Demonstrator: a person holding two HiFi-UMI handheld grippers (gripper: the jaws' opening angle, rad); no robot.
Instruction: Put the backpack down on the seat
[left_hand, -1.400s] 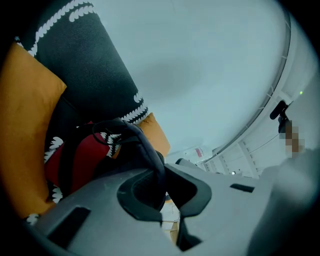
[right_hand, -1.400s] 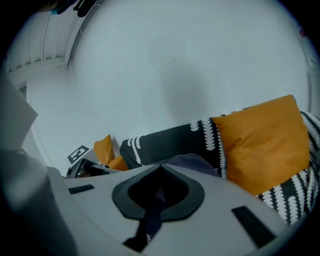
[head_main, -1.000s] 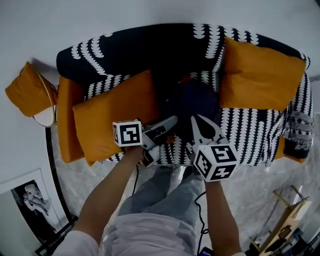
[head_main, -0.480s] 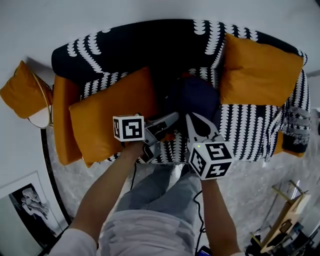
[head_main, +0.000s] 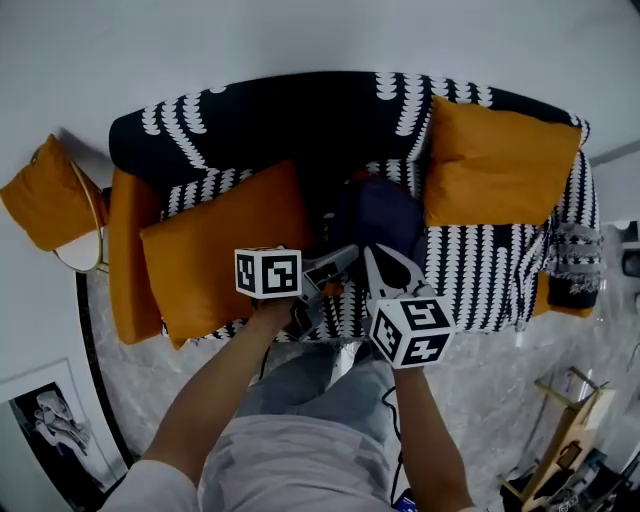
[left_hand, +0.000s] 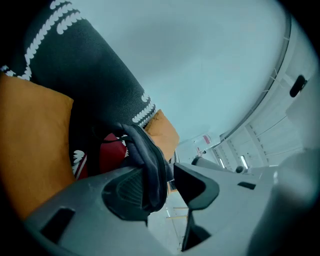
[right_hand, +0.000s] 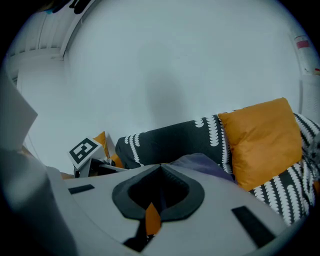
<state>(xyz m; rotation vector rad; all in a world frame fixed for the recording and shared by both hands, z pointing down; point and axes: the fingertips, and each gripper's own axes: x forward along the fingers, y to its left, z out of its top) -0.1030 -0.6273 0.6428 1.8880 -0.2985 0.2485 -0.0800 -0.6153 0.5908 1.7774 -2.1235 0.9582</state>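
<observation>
Your left gripper (head_main: 345, 257) has just been opening, and now its 2 jaws are spread apart. The dark strap (left_hand: 147, 165) of the backpack (head_main: 380, 210) hangs between them. It leans on 1 jaw and there is a gap to the other, so nothing is squeezing it.

The backpack has not moved since a second ago. It sits on the seat (head_main: 470, 265) of the black and white sofa, between the 2 big orange cushions (head_main: 225, 245) (head_main: 495, 165).

Your right gripper (head_main: 375, 258) has come back a little toward you. Its jaw tips touch each other, just in front of the backpack. You cannot tell if anything thin is caught between them.

The sofa now sits a bit lower in your head view than before.

Each gripper has a cube (head_main: 268, 272) (head_main: 410, 330) with black and white square marks on it. In the left gripper view there is a red patch (left_hand: 107, 152) behind the strap, with a white mark next to it that is too blurry to read.
</observation>
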